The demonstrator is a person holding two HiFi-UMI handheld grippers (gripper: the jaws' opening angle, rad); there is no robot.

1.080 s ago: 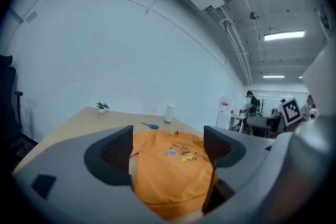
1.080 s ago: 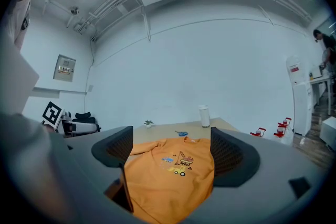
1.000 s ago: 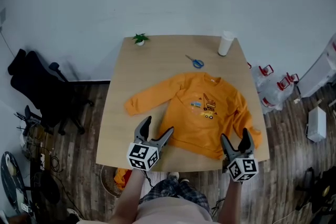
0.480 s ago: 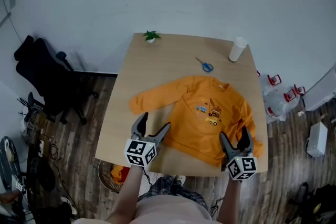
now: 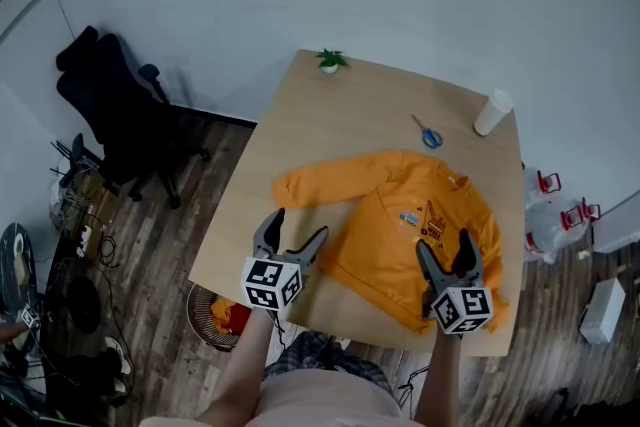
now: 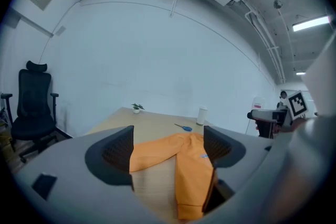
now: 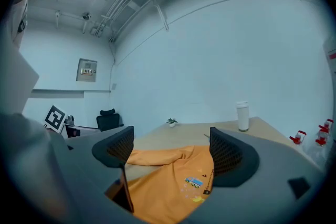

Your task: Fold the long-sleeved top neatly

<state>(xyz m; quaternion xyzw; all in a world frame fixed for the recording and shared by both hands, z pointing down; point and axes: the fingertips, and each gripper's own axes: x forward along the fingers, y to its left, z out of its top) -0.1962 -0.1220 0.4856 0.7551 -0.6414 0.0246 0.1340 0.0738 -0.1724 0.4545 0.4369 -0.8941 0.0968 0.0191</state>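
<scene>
An orange long-sleeved top with a small vehicle print lies face up on the wooden table, one sleeve stretched out to the left, the other bunched along its right side. My left gripper hovers open above the table's near edge, just left of the hem. My right gripper hangs open over the hem's right part. Neither holds anything. The left gripper view shows the top between its jaws; in the right gripper view the top also lies ahead.
Blue-handled scissors, a white cup and a small potted plant stand at the table's far side. A black office chair is on the floor at left. A basket sits under the near left corner.
The head camera has shifted, so the table sits further right and more tilted in view. Both grippers stay open near the hem.
</scene>
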